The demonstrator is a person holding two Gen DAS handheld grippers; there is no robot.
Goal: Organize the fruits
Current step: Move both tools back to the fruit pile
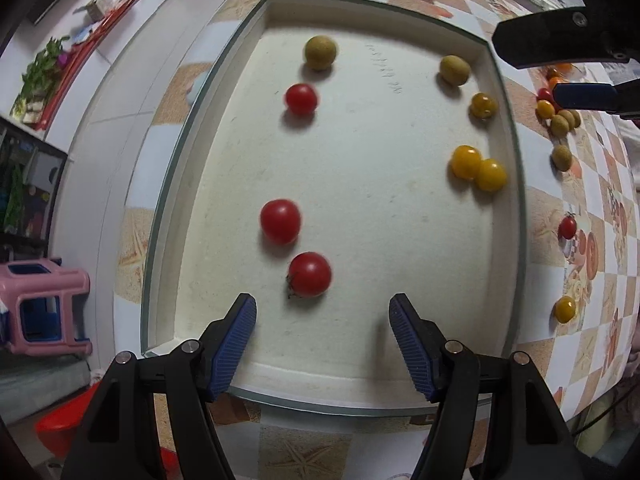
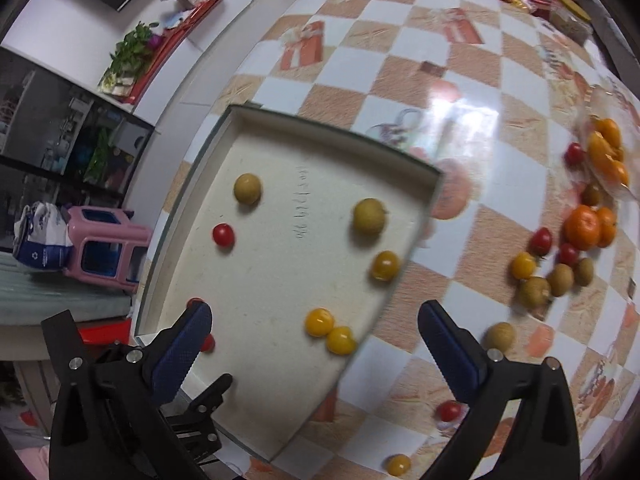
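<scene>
— So, where are the two grippers?

— The left gripper point(image 1: 322, 330) hangs over the near end of the white tray point(image 1: 496, 128), jaws spread wide with nothing between them. A red tomato point(image 1: 309, 274) lies just beyond its fingertips, a little left of the gap. The right gripper point(image 2: 316, 338) is also spread apart and empty, over the tray's right edge and the checked tablecloth point(image 2: 460, 80).

— What is in the tray?

— Two more red tomatoes on the left side, one in the middle point(image 1: 280, 221) and one farther off point(image 1: 301, 99). Beyond that, a dull green-brown round fruit point(image 1: 320, 52). Along the right wall, from far to near: another green-brown fruit point(image 1: 454, 70), a dark yellow tomato point(image 1: 483, 105), then a pair of bright yellow tomatoes point(image 1: 478, 169) touching each other.

— And outside it?

— Plenty, to the right on the cloth. From the right wrist view, a heap of mandarins point(image 2: 588, 226) sits far right, with red tomatoes near it point(image 2: 541, 241). A cluster of brown fruits point(image 2: 558, 280) and a yellow tomato point(image 2: 522, 265) lie nearer. One brown fruit point(image 2: 499, 337) rests just beside the right gripper's right finger. A red tomato point(image 2: 449, 411) and a yellow one point(image 2: 398, 465) lie nearest, close to the tray's corner.

— Anything else?

— A pink stool point(image 2: 106, 246) stands off to the left, below the table.
</scene>
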